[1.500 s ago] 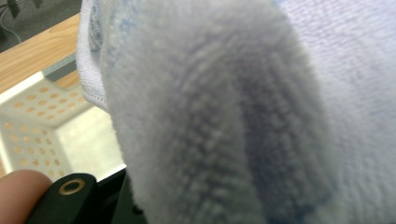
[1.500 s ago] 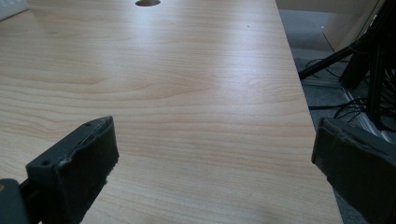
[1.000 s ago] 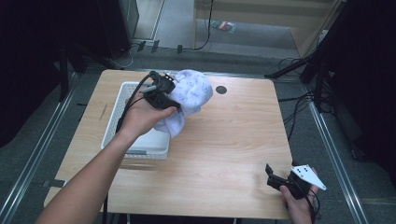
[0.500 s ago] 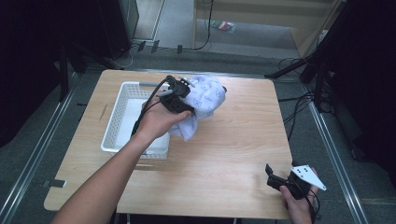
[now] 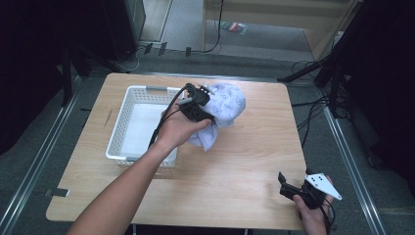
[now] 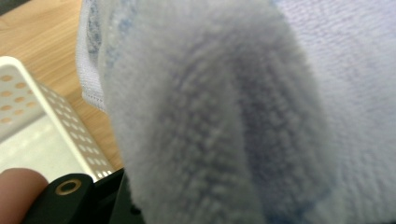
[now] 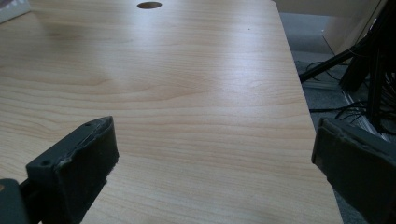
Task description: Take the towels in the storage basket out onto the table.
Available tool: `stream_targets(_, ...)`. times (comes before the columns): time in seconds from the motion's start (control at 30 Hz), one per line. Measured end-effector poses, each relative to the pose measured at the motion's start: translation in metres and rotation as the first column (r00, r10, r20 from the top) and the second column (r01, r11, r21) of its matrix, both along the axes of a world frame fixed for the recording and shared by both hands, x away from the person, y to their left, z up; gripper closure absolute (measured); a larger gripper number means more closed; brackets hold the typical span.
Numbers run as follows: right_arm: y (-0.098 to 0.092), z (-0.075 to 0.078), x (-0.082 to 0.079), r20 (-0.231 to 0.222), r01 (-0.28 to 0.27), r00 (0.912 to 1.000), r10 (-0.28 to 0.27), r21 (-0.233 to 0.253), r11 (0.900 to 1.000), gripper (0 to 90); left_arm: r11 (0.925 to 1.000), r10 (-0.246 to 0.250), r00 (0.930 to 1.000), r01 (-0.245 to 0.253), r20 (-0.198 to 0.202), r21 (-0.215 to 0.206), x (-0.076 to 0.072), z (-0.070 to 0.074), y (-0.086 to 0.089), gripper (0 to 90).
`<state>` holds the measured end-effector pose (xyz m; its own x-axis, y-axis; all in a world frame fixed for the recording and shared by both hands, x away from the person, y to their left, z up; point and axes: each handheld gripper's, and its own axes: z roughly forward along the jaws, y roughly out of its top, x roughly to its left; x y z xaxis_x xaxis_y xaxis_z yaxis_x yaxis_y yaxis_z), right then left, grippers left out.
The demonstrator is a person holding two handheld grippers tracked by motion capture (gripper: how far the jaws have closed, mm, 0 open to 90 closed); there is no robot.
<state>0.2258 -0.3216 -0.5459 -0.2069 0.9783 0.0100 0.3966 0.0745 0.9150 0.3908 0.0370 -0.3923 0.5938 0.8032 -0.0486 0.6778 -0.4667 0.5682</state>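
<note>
A pale blue, fluffy towel point(image 5: 226, 104) hangs bunched just right of the white perforated basket point(image 5: 120, 120), with its lower fold near the tabletop. My left gripper point(image 5: 198, 105) is shut on the towel. In the left gripper view the towel point(image 6: 233, 116) covers the jaws, and the basket's wall point(image 6: 42, 107) shows at lower left. My right gripper point(image 5: 286, 185) rests at the table's front right corner. In the right gripper view it point(image 7: 215, 158) stands open, jaws wide apart over bare wood with nothing between them.
The wooden table point(image 5: 244, 166) has a small round hole point(image 7: 149, 5) near its far edge. The basket's inside looks bare. Cables and stand legs point(image 5: 318, 83) lie on the floor to the right of the table.
My left gripper has carried the towel rightward and slightly toward me, from over the basket's far right corner to beside the basket. The right gripper has stayed still.
</note>
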Motion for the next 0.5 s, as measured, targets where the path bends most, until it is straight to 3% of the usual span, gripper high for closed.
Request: stream_targets(0.5, 0.001, 0.0, -0.001, 0.0, -0.004, 1.0, 0.004, 0.0, 1.0, 0.4, 0.9983, 0.025, 0.9981, -0.028, -0.057, -0.052, 0.008, -0.037, -0.015, 61.2)
